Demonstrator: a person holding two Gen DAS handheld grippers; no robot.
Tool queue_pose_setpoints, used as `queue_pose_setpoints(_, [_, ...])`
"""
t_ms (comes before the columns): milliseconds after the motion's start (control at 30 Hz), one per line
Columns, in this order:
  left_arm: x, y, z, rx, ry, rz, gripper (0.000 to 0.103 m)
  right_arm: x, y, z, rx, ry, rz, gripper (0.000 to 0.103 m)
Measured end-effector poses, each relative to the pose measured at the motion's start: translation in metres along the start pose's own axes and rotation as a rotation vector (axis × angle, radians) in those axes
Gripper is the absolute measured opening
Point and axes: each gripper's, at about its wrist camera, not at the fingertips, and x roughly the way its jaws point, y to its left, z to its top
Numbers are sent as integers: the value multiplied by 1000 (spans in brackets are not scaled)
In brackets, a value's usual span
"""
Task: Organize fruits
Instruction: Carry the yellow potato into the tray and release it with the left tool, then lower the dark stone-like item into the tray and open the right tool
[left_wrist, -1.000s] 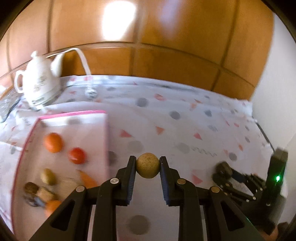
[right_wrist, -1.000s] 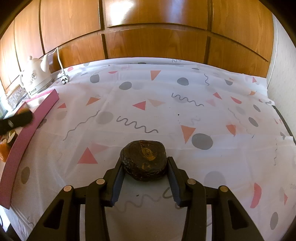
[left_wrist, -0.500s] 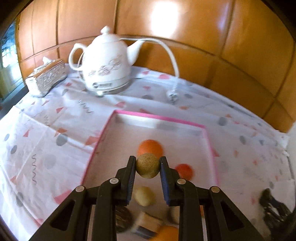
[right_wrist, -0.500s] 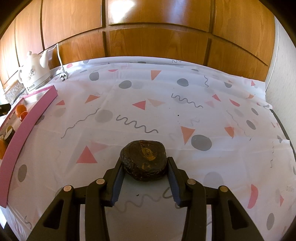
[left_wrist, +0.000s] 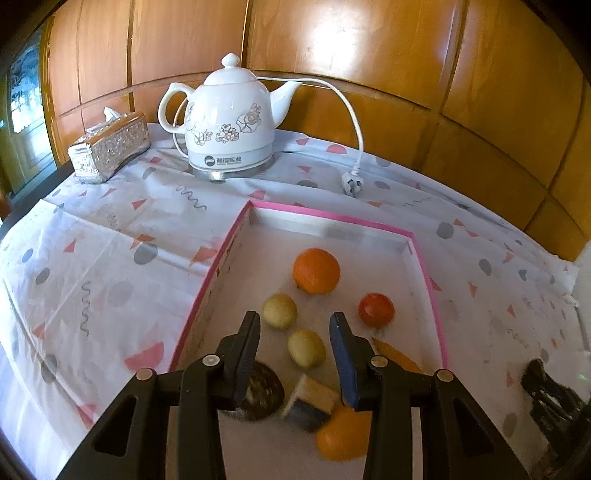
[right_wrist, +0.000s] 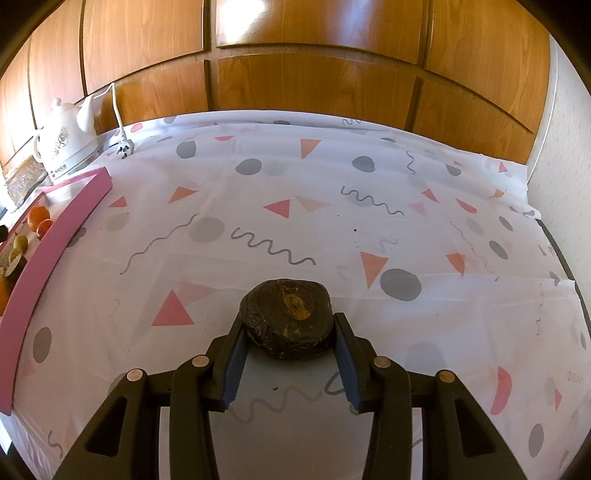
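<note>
The left claw (left_wrist: 294, 334) hangs over the pink-rimmed tray (left_wrist: 428, 266), its jaws just opened and pinching nothing; two pale round fruits lie below, one (left_wrist: 279, 310) at eleven o'clock from the gap and one (left_wrist: 306, 348) showing between the jaws. Which of them it let go I cannot tell. The risk here, as I judge it, is rolling: round fruit dropped on a smooth tray floor may run into its neighbours or toward the low rim, and the spread jaws could nudge the nearer fruit if they dip.

The tray also holds an orange (left_wrist: 316, 270) at twelve o'clock, a red tomato-like fruit (left_wrist: 376, 309) at two, an orange wedge (left_wrist: 397, 356), a dark disc (left_wrist: 260, 392), a two-tone block (left_wrist: 312, 402) and another orange fruit (left_wrist: 343, 432) at the near edge.

The right claw (right_wrist: 289, 325) pinches a dark, flattish fruit (right_wrist: 286, 317) above the counter (right_wrist: 369, 177), well apart from the tray at nine o'clock. Its wide, lumpy shape may slip on the carry.
</note>
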Motion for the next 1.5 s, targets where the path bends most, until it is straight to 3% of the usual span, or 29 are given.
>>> queue_pose_setpoints(200, [-11,6,-13,-5,7,-5,40,-1,3,3,-3,12,-7,44])
queue_pose_setpoints(400, [-22,14,-22,15,-12,28,40,-4,18,5,-35,25,38,44])
queue_pose_setpoints(633, [-32,28,-27,-3,-32,50,40,-11,67,11,-120,39,165,44])
queue_pose_setpoints(1167, [-45,38,-31,-21,-61,56,40,-65,183,19,-383,-24,443,44])
queue_pose_setpoints(1333, [-46,42,-31,-33,-61,51,40,-65,207,20,-448,-10,478,44])
queue_pose_setpoints(1500, [-47,45,-31,-40,-63,55,40,-53,227,22,-504,25,454,45])
